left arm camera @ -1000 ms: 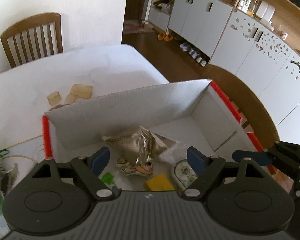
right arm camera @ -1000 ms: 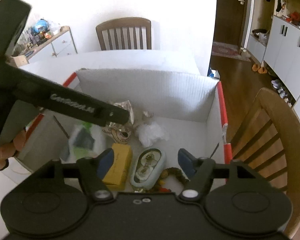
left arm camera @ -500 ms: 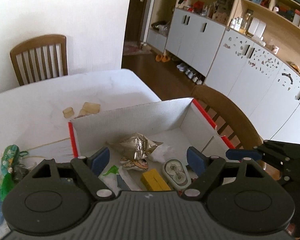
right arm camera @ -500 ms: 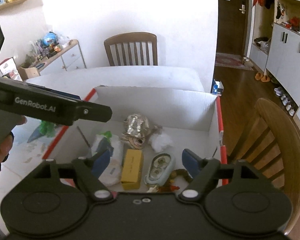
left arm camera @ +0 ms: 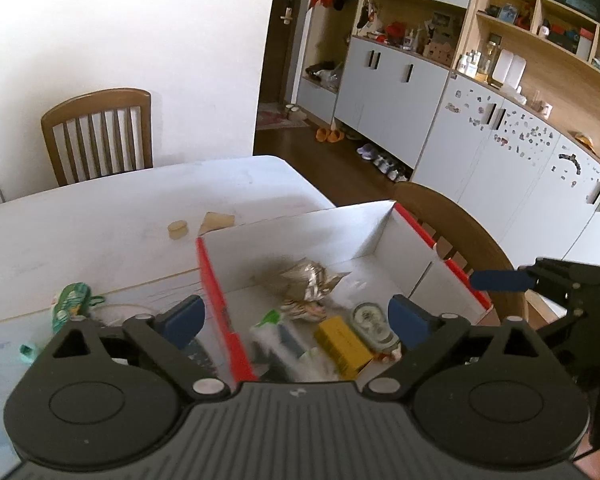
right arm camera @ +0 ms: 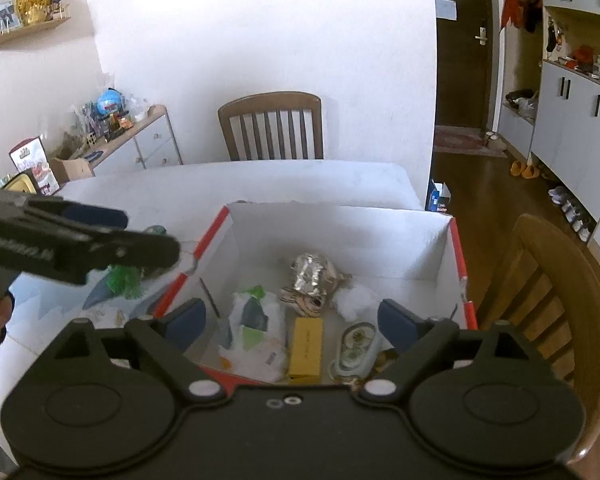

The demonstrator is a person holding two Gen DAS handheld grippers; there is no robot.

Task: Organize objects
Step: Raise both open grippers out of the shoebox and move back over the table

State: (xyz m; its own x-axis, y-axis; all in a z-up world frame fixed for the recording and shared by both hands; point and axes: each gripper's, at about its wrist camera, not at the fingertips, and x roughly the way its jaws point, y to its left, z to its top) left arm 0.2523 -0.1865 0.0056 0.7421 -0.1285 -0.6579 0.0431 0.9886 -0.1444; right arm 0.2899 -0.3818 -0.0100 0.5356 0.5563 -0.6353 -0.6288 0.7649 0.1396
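Both grippers are rising back from the red-edged box [right arm camera: 458,248], their jaws having just been opening wide, holding nothing. Left gripper [left arm camera: 296,314] is hanging nearer the green packet [left arm camera: 70,304], which is lying left of it on the white table [left arm camera: 100,216], outside the box. Right gripper [right arm camera: 290,314] is hovering over the box.

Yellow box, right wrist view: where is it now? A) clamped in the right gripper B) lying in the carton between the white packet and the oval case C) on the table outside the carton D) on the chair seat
B: the yellow box lies on the floor of the carton, with the white packet to its left and the oval case to its right; the right gripper is open above them, holding nothing.
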